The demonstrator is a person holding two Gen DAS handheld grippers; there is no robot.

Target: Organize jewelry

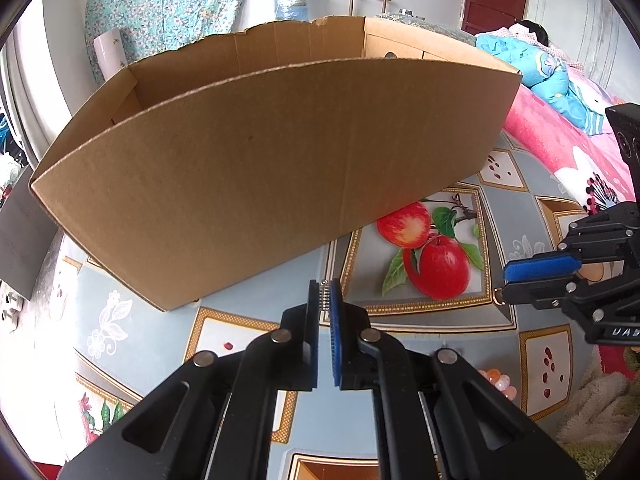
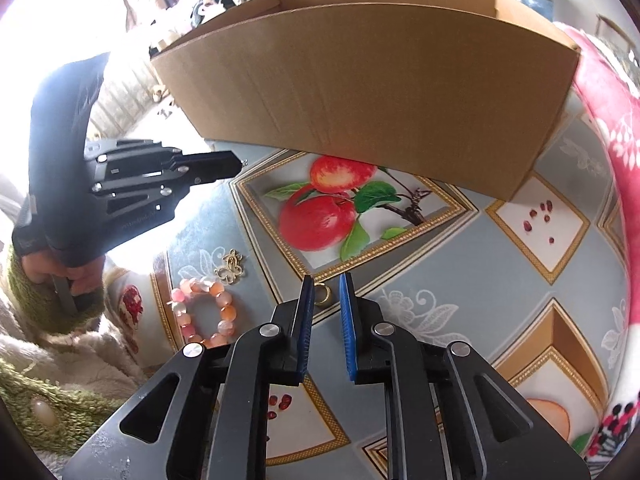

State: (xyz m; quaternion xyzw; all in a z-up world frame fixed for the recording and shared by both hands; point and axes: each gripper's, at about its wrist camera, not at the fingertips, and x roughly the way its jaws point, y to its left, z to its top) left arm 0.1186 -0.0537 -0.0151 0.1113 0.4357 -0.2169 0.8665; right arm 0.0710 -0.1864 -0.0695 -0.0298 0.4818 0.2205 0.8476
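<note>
between the right gripper [image 2: 325,292] pads, a gold ring [image 2: 323,295] on the tablecloth [image 2: 460,264]

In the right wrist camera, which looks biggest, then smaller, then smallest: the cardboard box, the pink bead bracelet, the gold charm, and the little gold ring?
1. cardboard box
2. pink bead bracelet
3. gold charm
4. gold ring, though it is partly hidden between the right gripper's blue pads, so its place against the charm is unsure.

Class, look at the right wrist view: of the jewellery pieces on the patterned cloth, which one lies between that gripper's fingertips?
The small gold ring. The pink-and-orange beaded bracelet and the gold filigree pendant lie off to its left.
</note>
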